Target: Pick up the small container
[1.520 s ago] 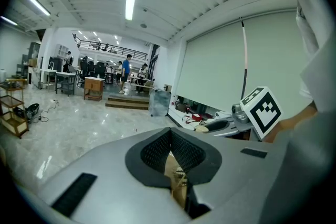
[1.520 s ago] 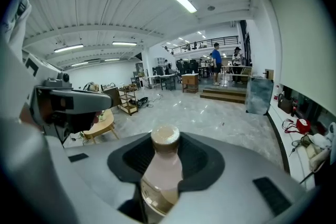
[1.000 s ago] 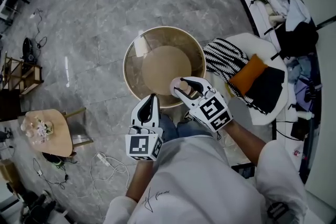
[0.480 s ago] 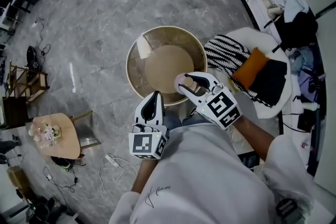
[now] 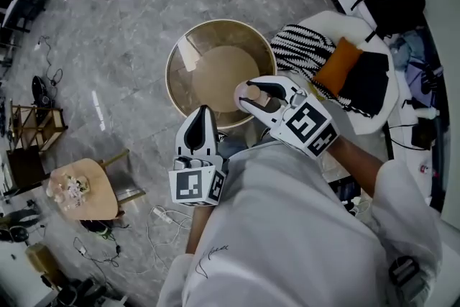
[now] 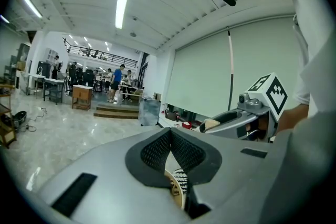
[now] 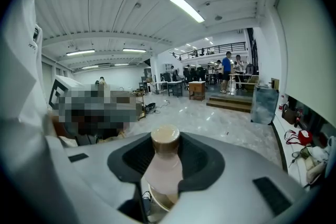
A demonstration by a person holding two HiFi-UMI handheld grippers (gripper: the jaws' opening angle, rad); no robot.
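The small container [image 7: 164, 157] is a pale pink bottle with a tan cap [image 7: 165, 137], held upright between the black pads of my right gripper [image 7: 166, 162]. In the head view that right gripper [image 5: 256, 98] hangs over the near right rim of the round wooden table [image 5: 180, 79], with the small container [image 5: 252, 93] showing between its white jaws. My left gripper [image 5: 199, 127] sits lower left of it, at the table's near rim, its jaws shut with nothing between them. The left gripper view shows its black pads [image 6: 170, 153] meeting in a point and the right gripper [image 6: 220, 122] off to the right.
A white chair [image 5: 338, 18] with a striped cloth [image 5: 302, 54] and an orange cushion [image 5: 338, 68] stands right of the table. A small wooden side table [image 5: 79, 190] and cables [image 5: 162, 216] lie on the marble floor at the left. People stand far off in the hall.
Both grippers have risen, the right one carrying the small container up and slightly to the right over the table's rim. The head camera has shifted, so the table sits higher in view.
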